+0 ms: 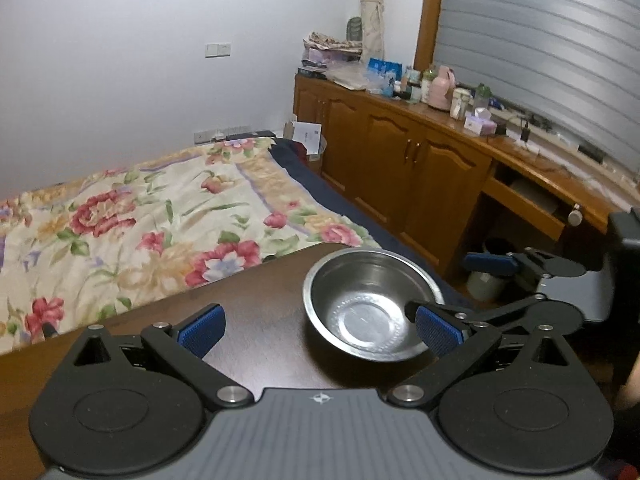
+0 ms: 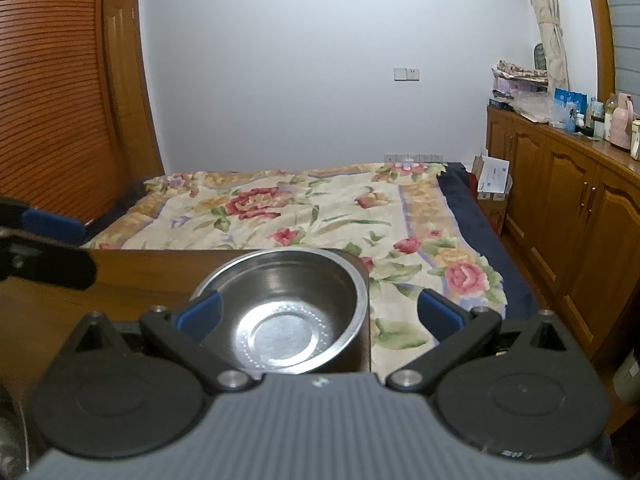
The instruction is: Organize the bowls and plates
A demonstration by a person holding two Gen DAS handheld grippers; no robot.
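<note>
A steel bowl (image 1: 372,304) (image 2: 284,312) sits upright and empty near the far right corner of the dark wooden table (image 1: 260,300) (image 2: 120,280). My left gripper (image 1: 320,330) is open just in front of it, and its right pad overlaps the bowl's near right rim. My right gripper (image 2: 320,312) is open too. Its left pad sits at the bowl's left rim, and its right pad hangs past the table edge over the bed. Whether either pad touches the bowl I cannot tell. No plates are in view.
A bed with a floral cover (image 1: 160,220) (image 2: 320,208) lies just beyond the table. Wooden cabinets (image 1: 400,168) (image 2: 568,208) with a cluttered top run along the right, with an open drawer (image 1: 532,200) and a bin (image 1: 484,286) below. A louvred wardrobe door (image 2: 52,100) stands at the left.
</note>
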